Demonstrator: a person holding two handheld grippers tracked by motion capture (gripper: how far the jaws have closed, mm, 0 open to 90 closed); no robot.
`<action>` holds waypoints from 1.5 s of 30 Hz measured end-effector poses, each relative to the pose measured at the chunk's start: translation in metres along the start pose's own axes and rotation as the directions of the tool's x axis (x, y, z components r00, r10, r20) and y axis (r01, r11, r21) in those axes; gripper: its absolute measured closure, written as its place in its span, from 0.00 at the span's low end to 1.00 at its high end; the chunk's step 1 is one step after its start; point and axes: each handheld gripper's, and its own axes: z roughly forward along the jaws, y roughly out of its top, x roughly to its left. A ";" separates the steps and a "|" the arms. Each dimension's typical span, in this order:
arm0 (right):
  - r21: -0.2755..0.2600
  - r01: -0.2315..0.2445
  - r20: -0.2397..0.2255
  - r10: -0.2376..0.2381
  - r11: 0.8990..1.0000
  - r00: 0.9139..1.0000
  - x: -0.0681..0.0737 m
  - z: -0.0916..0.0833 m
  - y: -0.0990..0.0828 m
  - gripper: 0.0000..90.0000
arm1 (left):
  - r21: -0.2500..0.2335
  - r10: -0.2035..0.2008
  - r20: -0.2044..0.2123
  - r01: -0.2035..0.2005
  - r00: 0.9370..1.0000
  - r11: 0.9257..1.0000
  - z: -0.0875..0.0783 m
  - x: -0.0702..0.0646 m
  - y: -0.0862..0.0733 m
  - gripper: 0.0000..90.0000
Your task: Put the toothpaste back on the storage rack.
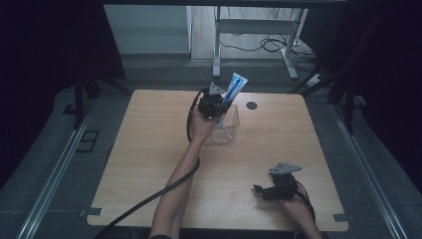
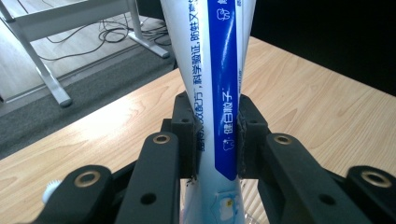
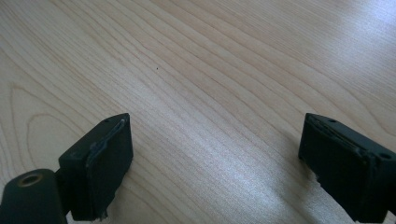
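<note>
Over the clear square plastic container (image 1: 226, 122), left gripper (image 1: 215, 105) is clamped on the blue-and-white toothpaste tube (image 2: 219, 93), mid-placement; next: lower, release inside; right gripper (image 3: 215, 163) gapes idle nearer the person.

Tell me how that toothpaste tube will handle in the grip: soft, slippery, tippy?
The toothpaste tube likely gives: the left gripper pinches it and it narrows there. Its glossy skin may slide. Tall and slim, it would probably lean against the wall of the clear container rather than stand.
</note>
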 end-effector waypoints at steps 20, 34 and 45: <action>0.001 -0.001 -0.001 0.001 1.000 1.000 0.000 0.000 0.000 0.12 | 0.051 0.036 -0.018 -0.035 0.999 0.998 0.010 -0.005 -0.017 0.82; 0.002 0.002 -0.001 -0.002 1.000 1.000 0.000 0.000 0.000 0.12 | 0.091 0.071 -0.028 -0.068 0.997 0.994 0.019 -0.013 -0.026 0.81; 0.002 0.002 -0.001 -0.002 1.000 1.000 0.000 0.000 0.000 0.12 | 0.107 0.094 -0.027 -0.091 0.995 0.990 0.021 -0.016 -0.026 0.81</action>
